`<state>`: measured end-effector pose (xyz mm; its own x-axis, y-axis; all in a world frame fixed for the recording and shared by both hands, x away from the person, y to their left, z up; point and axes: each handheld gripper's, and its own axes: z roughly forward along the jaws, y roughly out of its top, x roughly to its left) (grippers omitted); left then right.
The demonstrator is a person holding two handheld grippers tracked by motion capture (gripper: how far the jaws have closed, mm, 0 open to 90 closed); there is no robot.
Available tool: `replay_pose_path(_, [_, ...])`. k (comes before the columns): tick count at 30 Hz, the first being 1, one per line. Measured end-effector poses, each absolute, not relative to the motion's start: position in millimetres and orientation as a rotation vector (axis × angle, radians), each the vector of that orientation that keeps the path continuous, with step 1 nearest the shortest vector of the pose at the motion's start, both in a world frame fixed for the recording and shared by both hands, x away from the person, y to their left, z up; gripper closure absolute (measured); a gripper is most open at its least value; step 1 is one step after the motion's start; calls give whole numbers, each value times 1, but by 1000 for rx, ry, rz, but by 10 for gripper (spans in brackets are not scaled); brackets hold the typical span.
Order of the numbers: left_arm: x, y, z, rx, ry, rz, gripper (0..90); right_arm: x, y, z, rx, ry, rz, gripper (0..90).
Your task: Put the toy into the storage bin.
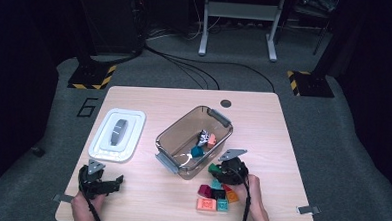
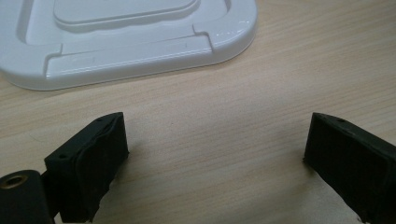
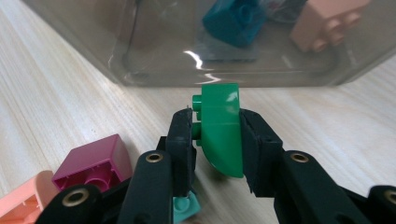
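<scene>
Beside the clear bin (image 3: 93,51), a green brick (image 3: 221,130) is pinched by the right gripper (image 3: 217,140) — three bricks binned, roughly seven left (left gripper (image 2: 215,154) spread, idle).

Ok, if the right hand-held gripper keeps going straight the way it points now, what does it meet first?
Probably the clear bin's near side wall. The right hand-held gripper, shut on the green brick, points straight at it; the gap between them is hard to judge.
</scene>
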<state>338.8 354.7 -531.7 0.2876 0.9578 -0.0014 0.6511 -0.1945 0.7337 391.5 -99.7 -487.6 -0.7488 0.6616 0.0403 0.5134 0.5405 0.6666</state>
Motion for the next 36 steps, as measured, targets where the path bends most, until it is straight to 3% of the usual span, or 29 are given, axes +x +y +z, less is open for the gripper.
replay_pose_path(36, [339, 355, -532, 1931, 1437, 626, 59, 399, -175, -452, 1256, 2287, 1065, 670])
